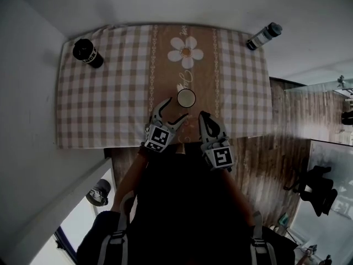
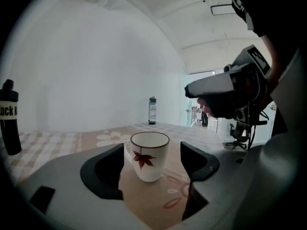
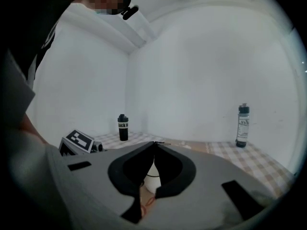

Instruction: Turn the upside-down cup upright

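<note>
Two grippers in view | left gripper [image 1: 175, 109]: jaws wide apart, holding nothing | cup [image 2: 148, 156]: upright, rim up, just ahead between left jaws, untouched | right gripper [image 1: 203, 116]: jaws closed, empty

We hold our left grey two-jaw gripper [image 1: 176, 108] out ahead of the body, with its black-lined jaws standing wide apart and its nose angled slightly toward its neighbour. Our right grey two-jaw gripper [image 1: 203, 116] sits just beside it, jaws pressed together (pad against pad at the tips). Both point forward and a little downward. Each carries a black-and-white marker cube [image 1: 158, 138] behind the jaws, close to our torso. Our bare left forearm [image 1: 126, 187] runs back from its gripper, elbow tucked in.
</note>
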Available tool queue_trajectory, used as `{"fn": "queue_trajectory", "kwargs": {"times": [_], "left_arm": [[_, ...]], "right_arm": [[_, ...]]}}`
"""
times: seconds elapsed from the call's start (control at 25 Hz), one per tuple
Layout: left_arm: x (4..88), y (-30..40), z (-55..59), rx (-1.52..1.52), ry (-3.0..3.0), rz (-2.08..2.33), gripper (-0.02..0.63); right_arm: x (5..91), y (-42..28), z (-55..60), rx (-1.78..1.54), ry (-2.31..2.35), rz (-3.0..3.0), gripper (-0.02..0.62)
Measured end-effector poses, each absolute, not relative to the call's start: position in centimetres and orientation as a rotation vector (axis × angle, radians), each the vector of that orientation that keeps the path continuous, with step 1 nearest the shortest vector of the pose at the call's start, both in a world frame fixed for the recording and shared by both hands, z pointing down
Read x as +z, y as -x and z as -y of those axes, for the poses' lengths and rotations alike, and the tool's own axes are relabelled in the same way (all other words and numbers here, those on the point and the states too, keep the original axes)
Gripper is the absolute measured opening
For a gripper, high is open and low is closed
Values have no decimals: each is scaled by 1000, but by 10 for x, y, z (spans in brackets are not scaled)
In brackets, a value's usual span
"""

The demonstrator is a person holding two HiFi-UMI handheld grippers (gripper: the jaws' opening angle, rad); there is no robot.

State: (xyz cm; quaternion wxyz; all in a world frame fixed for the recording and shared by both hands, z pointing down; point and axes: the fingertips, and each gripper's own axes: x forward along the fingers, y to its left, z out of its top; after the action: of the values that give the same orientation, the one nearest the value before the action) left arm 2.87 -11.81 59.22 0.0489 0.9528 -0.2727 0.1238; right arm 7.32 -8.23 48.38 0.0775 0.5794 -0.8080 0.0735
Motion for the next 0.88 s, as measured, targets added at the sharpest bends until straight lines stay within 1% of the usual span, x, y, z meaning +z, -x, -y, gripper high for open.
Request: {"fn": "queue_trajectory", "kwargs": {"times": [0.2, 0.32, 0.4, 0.52, 0.8, 0.88], "left_arm": [[610, -37, 124, 419, -2910, 809, 381], [619, -42, 125, 426, -2900, 781, 405], [624, -47, 124, 436, -2910, 756, 443], [621, -54, 128, 451, -2914, 740, 471], [617, -65, 136, 427, -2901, 806, 471], [617, -69, 139, 415, -2901, 812, 460]], "right_arm": [[486, -79, 86, 213, -1755, 2427, 5], [488, -80, 84, 214, -1748, 2440, 5], [492, -81, 83, 229, -1741, 2445, 5], [492, -82, 85, 224, -1733, 2465, 5], [493, -87, 88, 229, -1716, 2493, 5], [494, -89, 88, 233, -1718, 2490, 5]]}}
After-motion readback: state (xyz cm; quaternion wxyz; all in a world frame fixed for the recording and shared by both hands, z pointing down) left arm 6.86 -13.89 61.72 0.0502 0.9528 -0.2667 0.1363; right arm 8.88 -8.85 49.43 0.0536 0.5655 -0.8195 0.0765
